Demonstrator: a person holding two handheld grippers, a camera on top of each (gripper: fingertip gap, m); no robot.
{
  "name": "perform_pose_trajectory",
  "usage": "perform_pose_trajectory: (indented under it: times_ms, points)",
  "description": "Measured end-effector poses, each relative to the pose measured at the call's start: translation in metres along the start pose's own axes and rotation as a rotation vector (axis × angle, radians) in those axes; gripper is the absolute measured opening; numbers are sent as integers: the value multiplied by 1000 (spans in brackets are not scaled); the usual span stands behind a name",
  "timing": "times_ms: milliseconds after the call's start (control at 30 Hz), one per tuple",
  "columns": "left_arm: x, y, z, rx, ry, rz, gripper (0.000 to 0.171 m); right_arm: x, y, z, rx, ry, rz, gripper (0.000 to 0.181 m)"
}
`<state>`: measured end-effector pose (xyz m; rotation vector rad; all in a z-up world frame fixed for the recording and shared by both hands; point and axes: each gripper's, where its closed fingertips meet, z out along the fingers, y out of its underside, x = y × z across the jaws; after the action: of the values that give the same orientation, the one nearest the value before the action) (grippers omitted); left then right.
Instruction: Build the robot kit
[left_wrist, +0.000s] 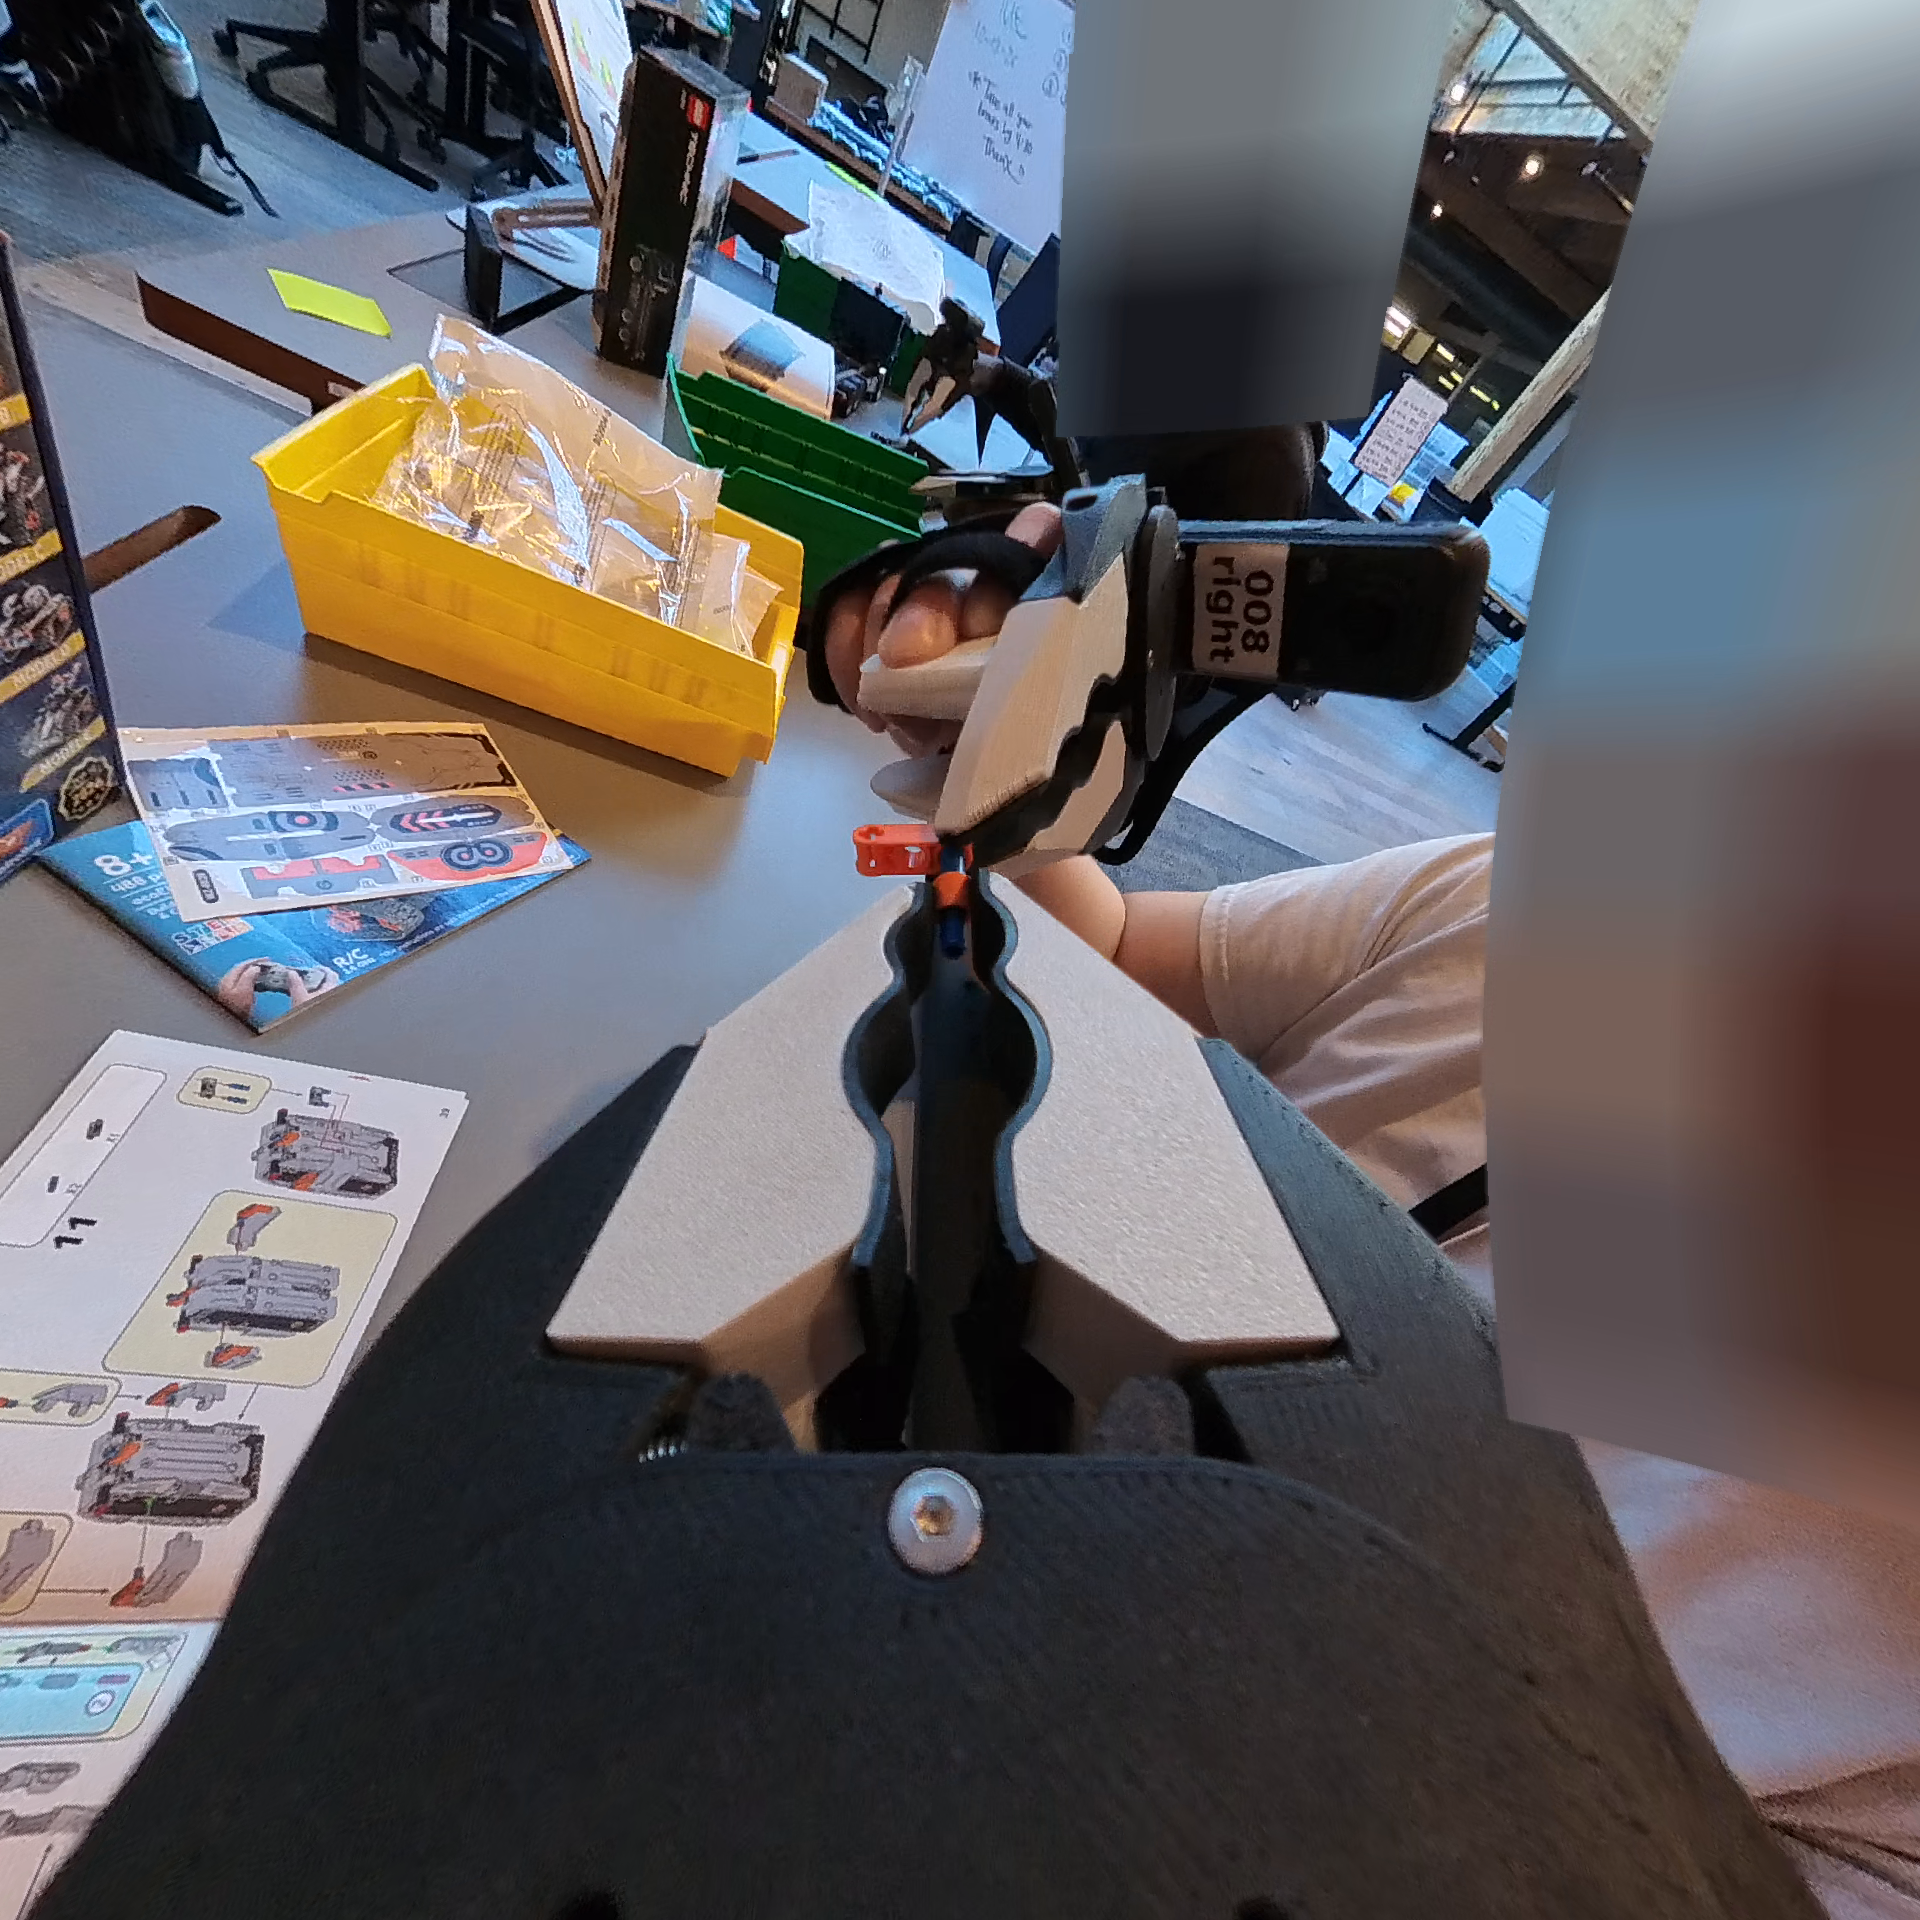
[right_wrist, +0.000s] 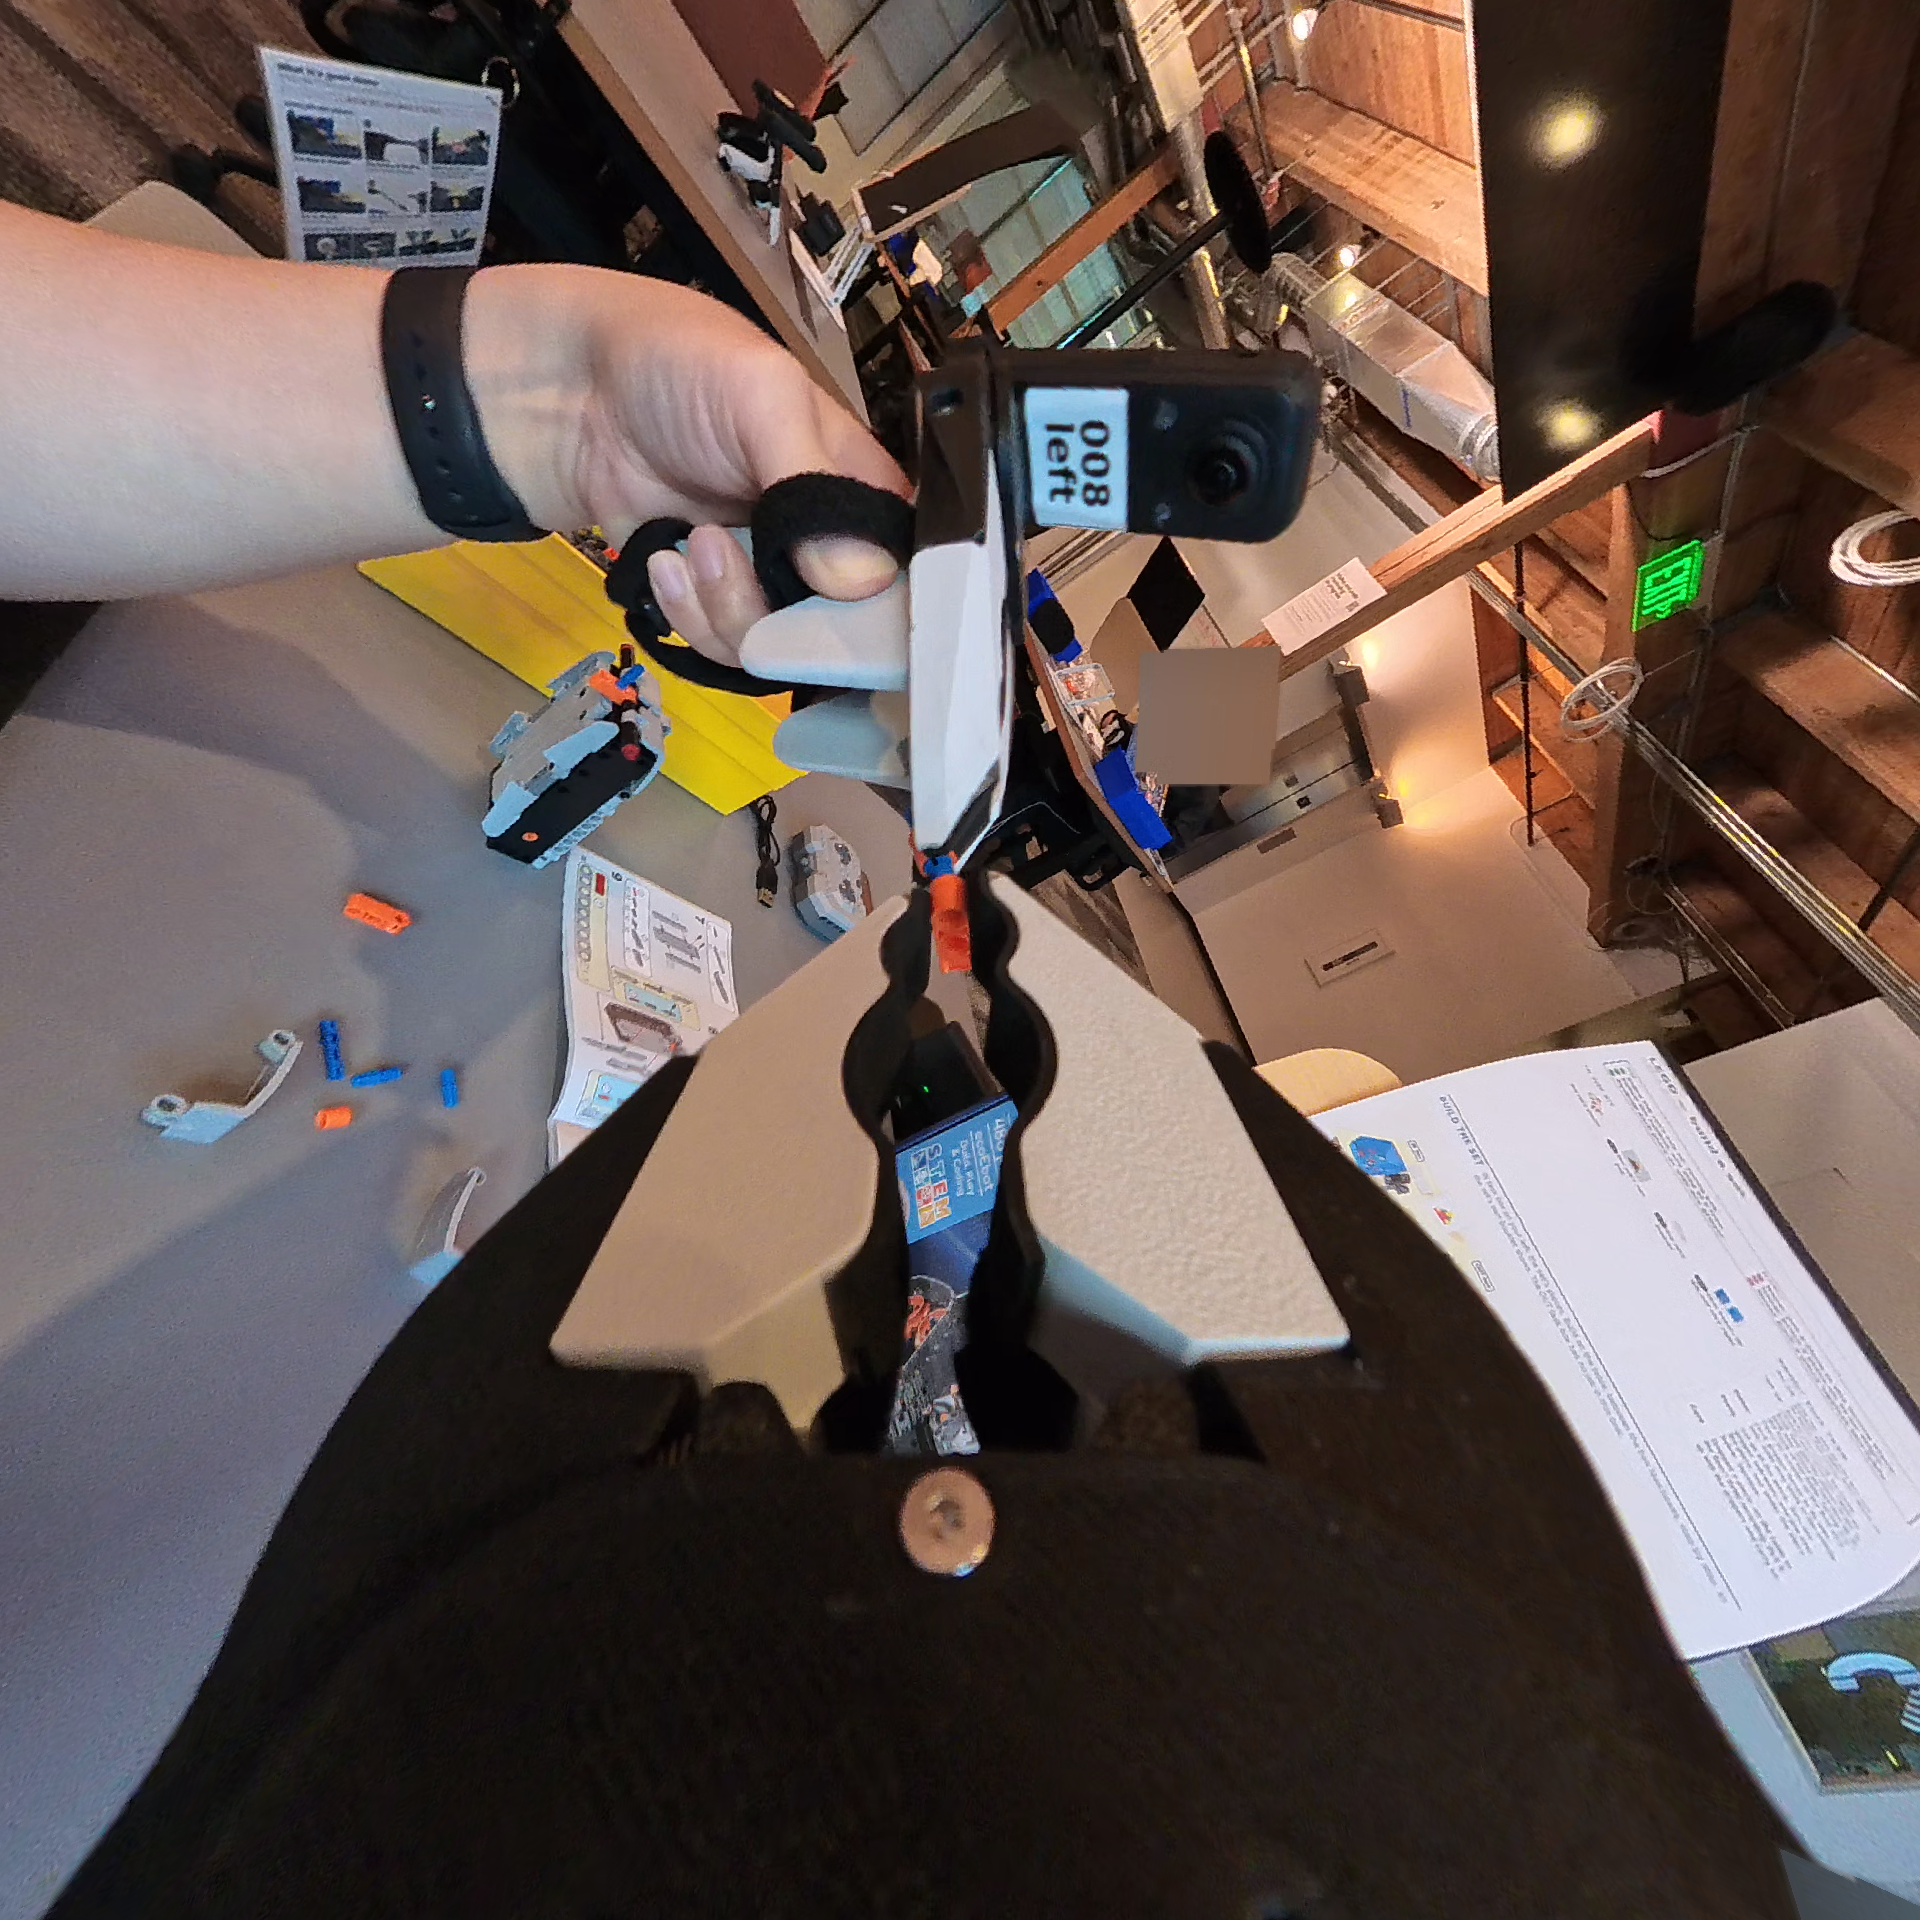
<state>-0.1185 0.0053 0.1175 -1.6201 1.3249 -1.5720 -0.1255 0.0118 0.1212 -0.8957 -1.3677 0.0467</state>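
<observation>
Open-plan office workshop; desks (left_wrist: 343, 94), whiteboard (left_wrist: 992, 99), exposed timber beams (right_wrist: 1382, 135)

Both claws meet tip to tip above the surface (left_wrist: 644, 935), the left claw (left_wrist: 948, 914) and the right claw (right_wrist: 940, 925) each closed on small orange and blue pieces (left_wrist: 914, 857). Open surface lies beneath. Obstacles: yellow bin (left_wrist: 540, 613) and green bin (left_wrist: 800, 457) beyond, leaflets (left_wrist: 197, 1299) nearby, loose pieces (right_wrist: 374, 1075) and a part-built model (right_wrist: 571, 758).
</observation>
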Motion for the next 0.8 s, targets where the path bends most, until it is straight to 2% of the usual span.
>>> perform_pose_trajectory:
  times_ms: [167, 500, 800]
  points:
    - [1, 12, 3, -77, 6, 6, 5, -14, 2, -2, -9, -84, -39, 5]
    - [8, 20, 6, -127, 37, 31, 5, -23, -2, -7, 32, -146, -38, 6]
    - [17, 14, 6, -91, 106, 28, 5, -20, -13, -11, 140, -169, 55, 6]
